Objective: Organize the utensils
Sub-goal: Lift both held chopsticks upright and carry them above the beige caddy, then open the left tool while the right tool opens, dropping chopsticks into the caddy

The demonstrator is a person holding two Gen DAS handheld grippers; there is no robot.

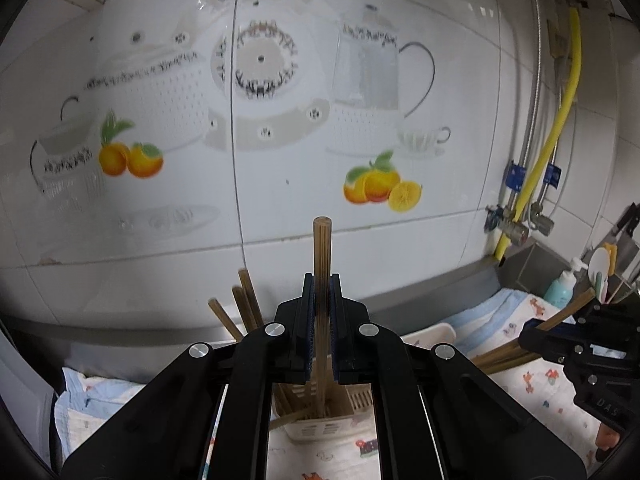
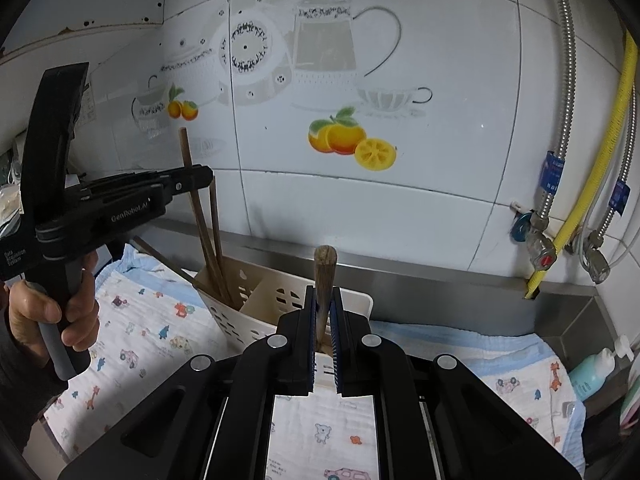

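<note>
Tiled kitchen wall (image 2: 400,208) behind both grippers, left gripper (image 1: 322,300) and right gripper (image 2: 323,308), each clamped on a chopstick.

Two grippers (image 1: 322,280) (image 2: 324,292), each clamping one chopstick (image 1: 321,248) (image 2: 325,264); three chopsticks (image 1: 240,308) in one white holder (image 2: 256,300) (others possibly hidden).

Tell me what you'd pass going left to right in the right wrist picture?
Hand → left gripper → white holder → right gripper with its chopstick → yellow hose → soap bottle.
</note>
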